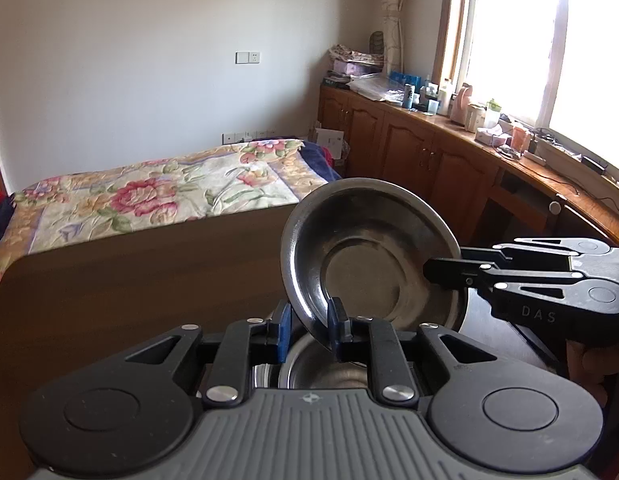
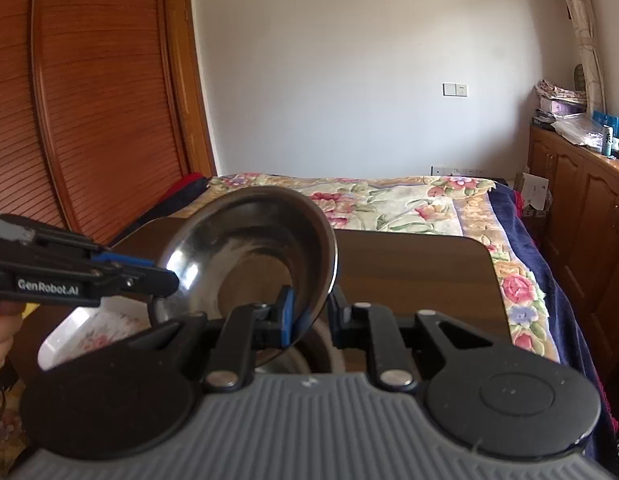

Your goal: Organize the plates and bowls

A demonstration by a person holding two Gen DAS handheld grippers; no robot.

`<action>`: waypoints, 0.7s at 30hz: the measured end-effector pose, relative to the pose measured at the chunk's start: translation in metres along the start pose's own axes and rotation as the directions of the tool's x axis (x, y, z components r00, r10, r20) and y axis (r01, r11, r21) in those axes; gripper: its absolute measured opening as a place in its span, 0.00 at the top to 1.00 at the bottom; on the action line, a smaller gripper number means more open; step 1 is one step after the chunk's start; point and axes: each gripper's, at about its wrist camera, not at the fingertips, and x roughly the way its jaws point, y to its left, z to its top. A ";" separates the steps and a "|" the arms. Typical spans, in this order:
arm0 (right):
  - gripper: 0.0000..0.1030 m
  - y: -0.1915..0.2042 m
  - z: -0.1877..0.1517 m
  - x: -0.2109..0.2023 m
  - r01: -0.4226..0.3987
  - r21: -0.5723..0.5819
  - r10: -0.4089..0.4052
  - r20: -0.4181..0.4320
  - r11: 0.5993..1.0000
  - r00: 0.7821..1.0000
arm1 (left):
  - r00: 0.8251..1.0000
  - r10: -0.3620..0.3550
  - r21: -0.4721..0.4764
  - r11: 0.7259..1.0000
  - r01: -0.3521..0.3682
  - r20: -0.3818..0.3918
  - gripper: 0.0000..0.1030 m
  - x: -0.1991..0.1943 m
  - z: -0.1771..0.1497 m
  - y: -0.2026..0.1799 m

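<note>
1. Daylight pours in through the window (image 1: 549,40) at the right of the left wrist view; its panes are blown out to plain white.
2. The wall (image 1: 149,60) is evenly lit and pale, while the table (image 1: 129,280) lies dark and in shade.
3. The steel plate (image 2: 249,256) carries a bright glare patch on its left inner side and a soft streaked reflection.
4. The white tray (image 2: 69,336) at lower left is overexposed along its rim.
5. Both views bend straight lines strongly toward the edges, and dark corners show vignetting.
6. Nearby gripper bodies look soft and slightly blurred.
</note>
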 end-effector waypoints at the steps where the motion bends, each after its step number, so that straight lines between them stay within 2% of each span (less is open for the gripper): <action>1: 0.81 0.002 -0.003 -0.001 -0.003 0.000 0.003 -0.002 1.000 1.000 | 1.000 0.004 -0.004 1.000 -0.004 -0.001 0.79 -0.001 -0.005 0.000; 12: 0.81 0.019 -0.022 -0.005 -0.019 -0.011 0.018 -0.028 1.000 0.999 | 0.999 0.032 -0.031 0.999 -0.032 -0.005 0.78 -0.009 -0.042 0.001; 21: 0.80 0.024 -0.035 0.007 -0.009 0.007 0.009 -0.033 1.000 0.999 | 0.999 0.034 -0.067 0.997 -0.033 0.006 0.78 -0.006 -0.053 0.006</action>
